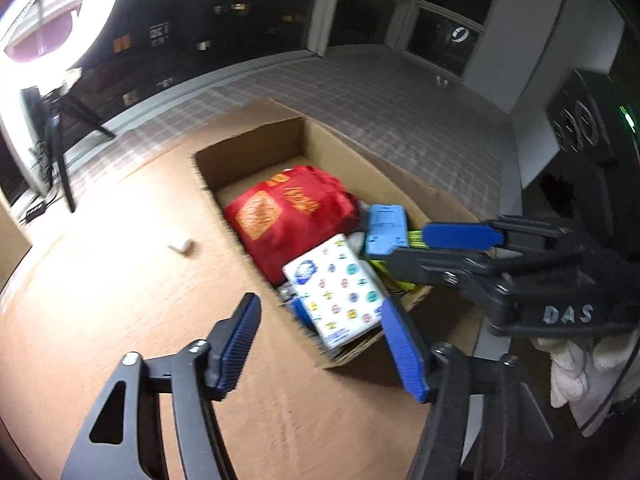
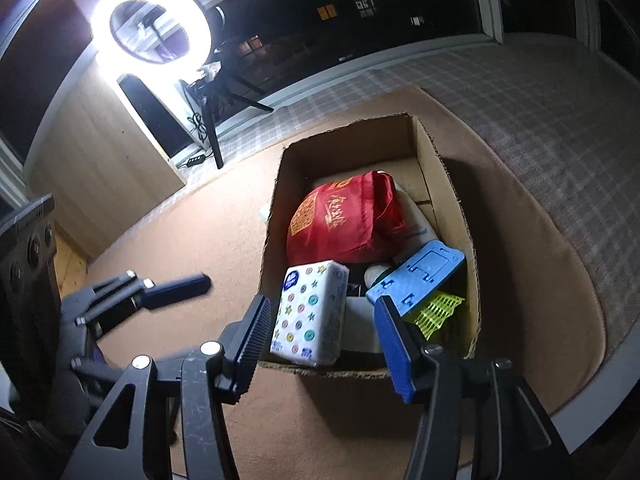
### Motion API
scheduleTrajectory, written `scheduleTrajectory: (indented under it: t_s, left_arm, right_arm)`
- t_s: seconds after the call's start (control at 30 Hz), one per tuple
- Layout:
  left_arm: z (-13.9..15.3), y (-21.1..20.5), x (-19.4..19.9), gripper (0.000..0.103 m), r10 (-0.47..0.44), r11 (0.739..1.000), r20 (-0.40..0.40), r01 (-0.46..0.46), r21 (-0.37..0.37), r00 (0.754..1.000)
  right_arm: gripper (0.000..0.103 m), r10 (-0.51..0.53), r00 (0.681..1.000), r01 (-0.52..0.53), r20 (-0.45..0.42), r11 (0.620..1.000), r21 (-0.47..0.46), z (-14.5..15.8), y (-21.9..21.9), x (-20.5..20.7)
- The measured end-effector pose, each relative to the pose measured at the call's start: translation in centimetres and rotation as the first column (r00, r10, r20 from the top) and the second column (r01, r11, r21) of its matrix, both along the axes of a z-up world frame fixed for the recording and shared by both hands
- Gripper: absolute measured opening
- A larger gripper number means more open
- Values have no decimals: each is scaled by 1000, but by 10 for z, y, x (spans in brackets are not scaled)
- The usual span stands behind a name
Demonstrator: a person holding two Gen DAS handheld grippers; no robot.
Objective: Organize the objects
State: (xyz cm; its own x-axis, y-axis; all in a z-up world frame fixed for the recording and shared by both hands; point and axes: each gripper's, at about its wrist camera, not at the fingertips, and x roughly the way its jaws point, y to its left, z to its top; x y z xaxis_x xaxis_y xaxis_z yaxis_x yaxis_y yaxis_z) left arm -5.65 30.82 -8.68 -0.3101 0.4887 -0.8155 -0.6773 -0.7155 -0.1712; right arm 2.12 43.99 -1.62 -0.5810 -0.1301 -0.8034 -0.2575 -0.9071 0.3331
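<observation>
Two grippers hang with jaws parted and nothing between the pads: the left gripper (image 1: 324, 344) over the brown mat (image 1: 120, 280) at the near corner of the cardboard box (image 2: 452, 184), the right gripper (image 2: 326, 344) over the box's near wall. In the box the patterned tissue pack (image 2: 310, 312) leans by that near wall, the red bag (image 2: 344, 220) fills the middle, and a blue plastic piece (image 2: 420, 272) rests on a yellow mesh basket (image 2: 438, 312) at the right side. One small white object (image 1: 182, 246) lies alone out on the mat, apparently still to be packed. Risks, as I judge them: the left pad clipping the box corner and shoving it, the two grippers knocking together in so tight a space, and the blue piece sliding off its tilted perch if jostled.
</observation>
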Motion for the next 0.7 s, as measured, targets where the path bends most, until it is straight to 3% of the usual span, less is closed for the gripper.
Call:
scheduleTrajectory:
  t_s: [0.2,0.47,0.7]
  left_arm:
    - [-11,-38,-20,76,97,995,-1,-97,-38,995]
    - [-40,-73,-63,76,237,970,60,-234,-61,970]
    - [-60,-73,-109,76,321,947,81,-317,-54,944]
  right_arm:
    - [54,10,1000,-8,-22,997,74,7,-19,16]
    - [54,-4,1000,5,-15,999,31,3,-29,31]
    - [54,34,999,-34,-11,998,52,7,-43,35]
